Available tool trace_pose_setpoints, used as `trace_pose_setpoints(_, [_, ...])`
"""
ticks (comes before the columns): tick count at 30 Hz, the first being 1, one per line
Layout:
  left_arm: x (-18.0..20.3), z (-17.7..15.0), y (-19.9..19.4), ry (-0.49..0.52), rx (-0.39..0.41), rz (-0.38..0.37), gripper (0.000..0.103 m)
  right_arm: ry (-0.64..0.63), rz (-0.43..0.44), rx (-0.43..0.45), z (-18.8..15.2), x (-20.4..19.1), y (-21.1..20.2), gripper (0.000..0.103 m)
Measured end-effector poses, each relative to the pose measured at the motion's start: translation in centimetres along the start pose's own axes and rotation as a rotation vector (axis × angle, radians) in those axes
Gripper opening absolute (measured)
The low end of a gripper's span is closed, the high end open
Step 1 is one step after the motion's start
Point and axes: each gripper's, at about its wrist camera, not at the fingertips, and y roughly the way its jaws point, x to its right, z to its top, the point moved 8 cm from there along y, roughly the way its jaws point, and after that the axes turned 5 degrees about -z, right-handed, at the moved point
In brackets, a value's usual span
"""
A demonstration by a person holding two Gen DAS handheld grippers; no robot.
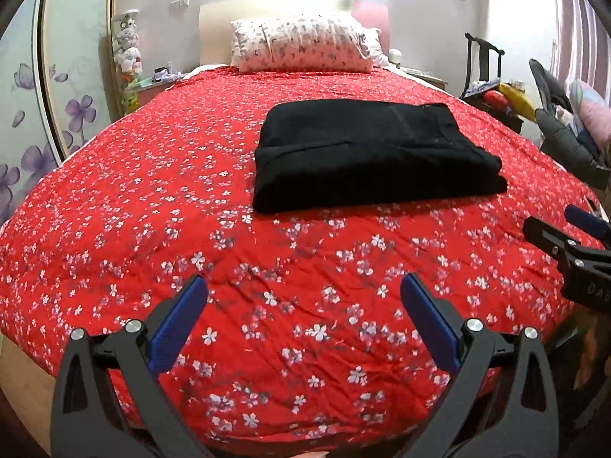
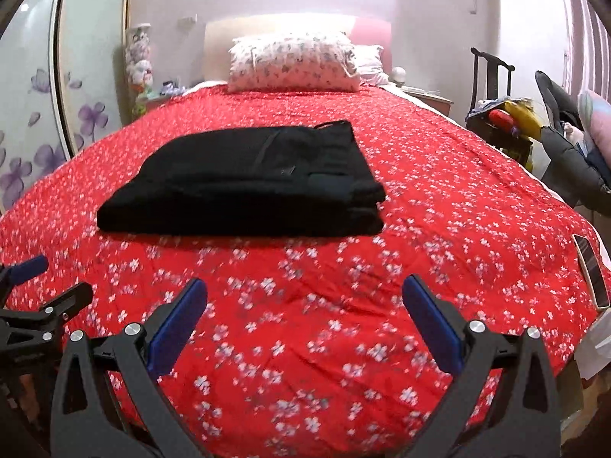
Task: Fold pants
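Red floral bedspread stretched ahead of both grippers, pillow far beyond. Black pants lay ahead of left gripper, well apart: compact layered rectangle, edges stacked, seemingly folded already. Right gripper likewise clear, both spread wide, pinching nothing, probably released after finishing.

bed under a red quilt with white flowers. folded black pants flat on it near the middle. flowered pillow at the head end, against the headboard. phone flat at the right edge, well apart from the pants.
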Motion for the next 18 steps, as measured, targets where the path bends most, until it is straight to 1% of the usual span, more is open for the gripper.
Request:
trace_pose_setpoints(4, [0.3, -0.2, 0.2, 0.011, 0.0, 0.008, 0.101, -0.027, -0.033, -0.016, -0.6, -1.2, 0.1, 0.102])
trace_pose_setpoints(7, [0.6, -0.4, 0.6, 0.02, -0.014, 0.008, 0.101, -0.046, -0.045, -0.025, -0.9, -1.8, 0.4, 0.102])
trace_pose_setpoints(9, [0.8, -0.6, 0.8, 0.034, -0.022, 0.02, 0.101, -0.056, -0.066, -0.034, -1.1, -2.0, 0.5, 0.102])
trace_pose_setpoints(13, [1.1, -0.9, 1.1, 0.071, -0.034, 0.053, 0.101, -0.053, -0.063, -0.063, -1.6, -2.1, 1.0, 0.102])
trace_pose_setpoints(18, [1.6, -1.1, 1.6, 0.083, -0.056, 0.056, 0.101, -0.04, -0.059, -0.088, -2.0, -2.0, 1.3, 0.102])
